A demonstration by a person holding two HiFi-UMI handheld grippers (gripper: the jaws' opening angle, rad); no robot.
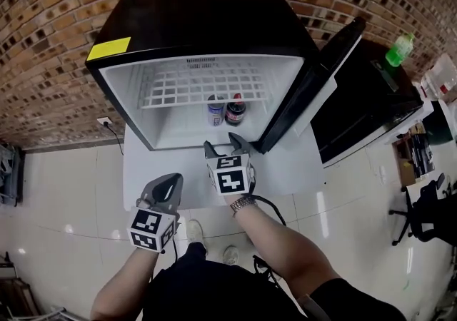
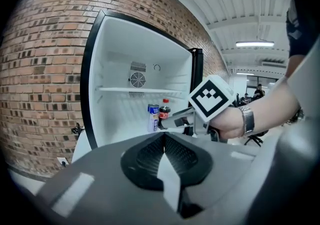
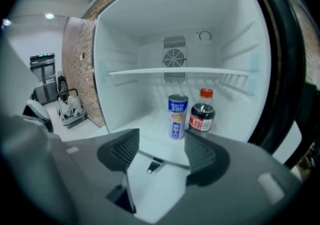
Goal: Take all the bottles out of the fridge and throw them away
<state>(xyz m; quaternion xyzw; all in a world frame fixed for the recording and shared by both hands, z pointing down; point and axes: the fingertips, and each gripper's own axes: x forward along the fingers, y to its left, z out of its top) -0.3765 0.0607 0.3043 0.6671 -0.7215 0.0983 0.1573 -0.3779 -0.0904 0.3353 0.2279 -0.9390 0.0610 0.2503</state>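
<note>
A black mini fridge [image 1: 203, 23] stands open, its door [image 1: 314, 88] swung to the right. On its white floor a dark cola bottle [image 1: 236, 110] [image 3: 202, 111] [image 2: 163, 111] with a red cap stands next to a blue-and-white can [image 1: 216, 110] [image 3: 177, 116] [image 2: 153, 116]. My right gripper [image 1: 228, 146] [image 3: 161, 151] is open and empty at the fridge's front edge, pointing at the can and bottle. My left gripper [image 1: 166, 187] [image 2: 164, 151] hangs back and to the left with its pads pressed together on nothing.
A white wire shelf [image 1: 203, 84] spans the fridge above the bottle. The fridge sits on a white platform [image 1: 143, 173] by a brick wall [image 1: 43, 48]. A black cabinet [image 1: 378, 98] at the right carries a green bottle [image 1: 400, 49]. Office chairs [image 1: 421, 205] stand at the far right.
</note>
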